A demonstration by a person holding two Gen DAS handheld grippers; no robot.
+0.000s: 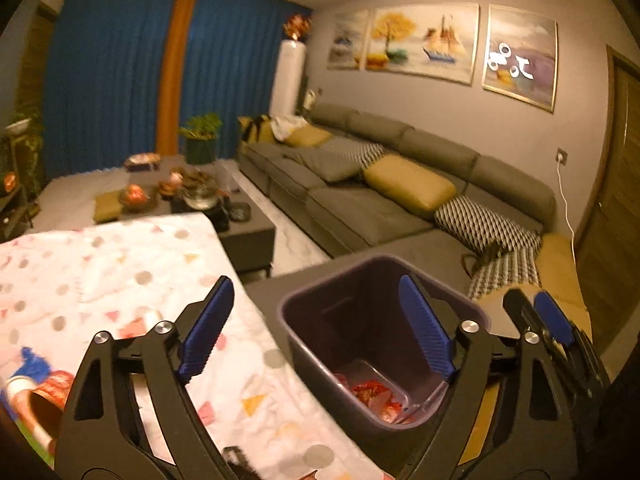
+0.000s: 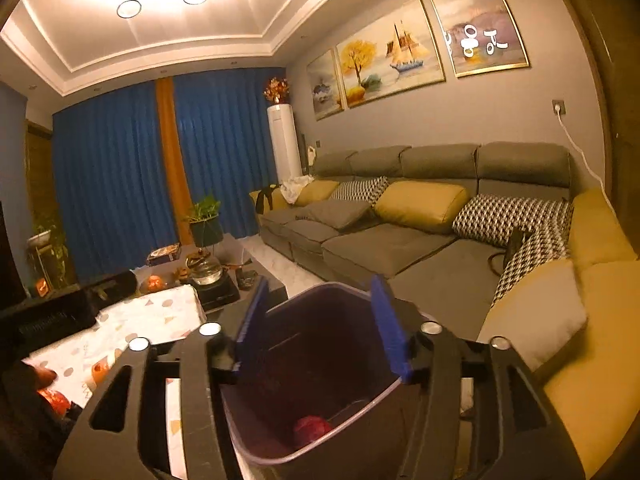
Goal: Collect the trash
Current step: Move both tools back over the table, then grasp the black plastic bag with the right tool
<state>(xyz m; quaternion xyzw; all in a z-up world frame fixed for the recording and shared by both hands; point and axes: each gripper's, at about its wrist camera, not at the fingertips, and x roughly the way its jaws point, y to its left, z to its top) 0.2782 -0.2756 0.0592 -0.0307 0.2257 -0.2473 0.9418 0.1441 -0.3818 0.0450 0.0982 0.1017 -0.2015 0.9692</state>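
Left gripper [image 1: 316, 330]: jaws spread wide, nothing between the pads, hanging above the gap between table and bin. Right gripper [image 2: 320, 328]: jaws also apart and empty, poised over the bin mouth; in the left wrist view it shows at the far right edge [image 1: 554, 318].

The purple trash bin [image 1: 384, 420] sits just right of the table edge and below both grippers, tilted, with red crumpled wrappers [image 1: 372, 392] and a clear plastic piece already in its bottom; the right wrist view shows a red wad [image 2: 312, 426] inside too.

Remaining trash lies left of the left gripper on the patterned tablecloth [image 1: 120, 280]: a red-and-white cup-like item [image 1: 40, 394] at the near left corner, long axis roughly lying across the table. The left gripper is the nearer one, so the next pick likely means swinging left and down, away from the bin. A dark scrap at the bottom edge is too blurred to identify.
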